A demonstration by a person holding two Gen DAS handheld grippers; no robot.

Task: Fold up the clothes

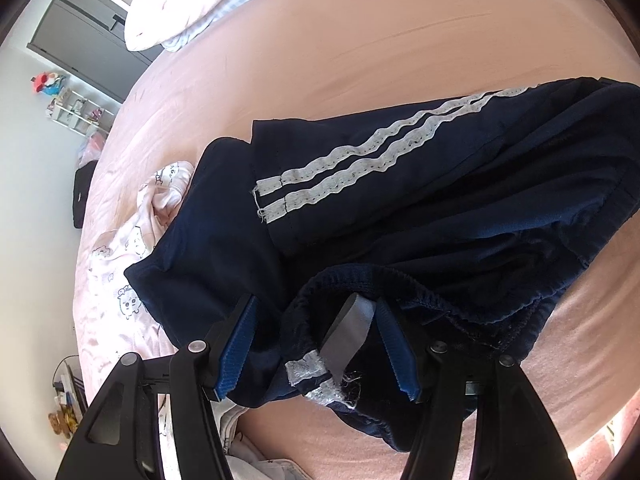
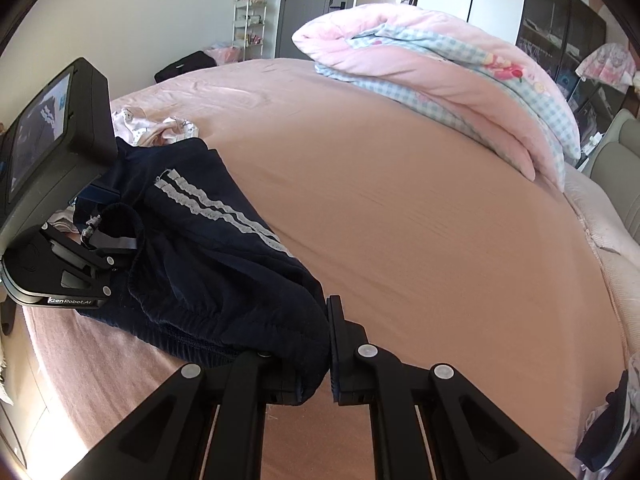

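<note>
"GenRobot.AI" lettering on left tool (image 2: 94,236) beside navy shorts (image 2: 224,264)

Your right tool (image 2: 316,346) has its left finger buried under the shorts (image 2: 224,264); their waistband hides your left tool's (image 1: 316,344) grip.

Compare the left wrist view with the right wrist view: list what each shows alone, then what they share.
Only the left wrist view shows the left gripper from behind, jaws wide open around the shorts' waistband and a grey tag. Only the right wrist view shows the right gripper with navy cloth between its jaws, the wardrobe, and the left gripper's screen. Both show the navy shorts with white stripes, the pink bed, the folded quilt, and the printed pink garment.
</note>
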